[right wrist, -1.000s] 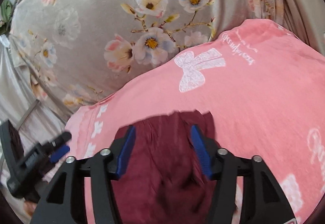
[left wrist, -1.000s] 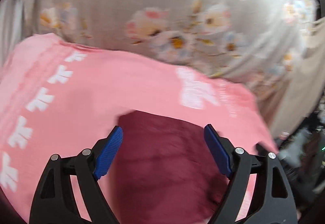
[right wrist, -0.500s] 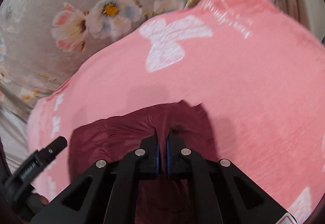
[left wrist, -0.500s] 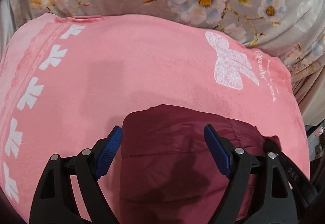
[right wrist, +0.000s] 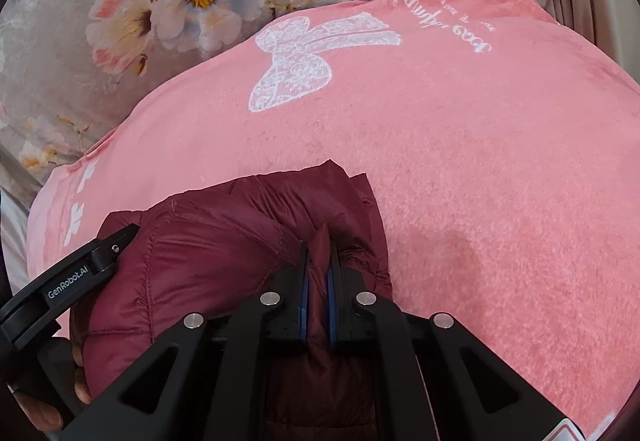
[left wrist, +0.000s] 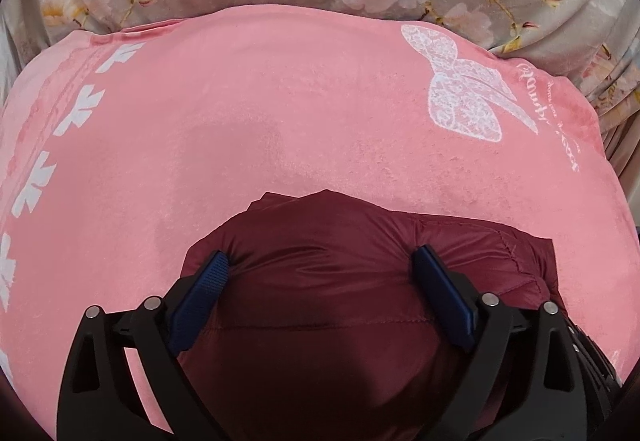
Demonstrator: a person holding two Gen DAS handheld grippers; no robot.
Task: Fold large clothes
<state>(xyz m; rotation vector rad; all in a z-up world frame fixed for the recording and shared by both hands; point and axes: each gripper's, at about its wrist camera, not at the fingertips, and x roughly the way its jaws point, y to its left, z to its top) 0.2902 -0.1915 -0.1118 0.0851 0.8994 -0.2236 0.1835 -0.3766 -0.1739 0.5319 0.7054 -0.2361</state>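
Maroon quilted jacket on pink blanket, near part hidden; right gripper pinches a fold, left gripper spread wide astride it.

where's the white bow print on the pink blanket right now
The white bow print sits upper right in the left wrist view, near the pink blanket's far edge beside the script lettering, well beyond the maroon jacket.

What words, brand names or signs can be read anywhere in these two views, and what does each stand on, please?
"GenRobot.AI": white print on the black body of the left tool, seen from the right wrist.
White cursive script beside the lace bow on the pink blanket: upside down and too stylised to read.
Smaller line next to that script: too small to read.
Maroon padded jacket: no text visible.
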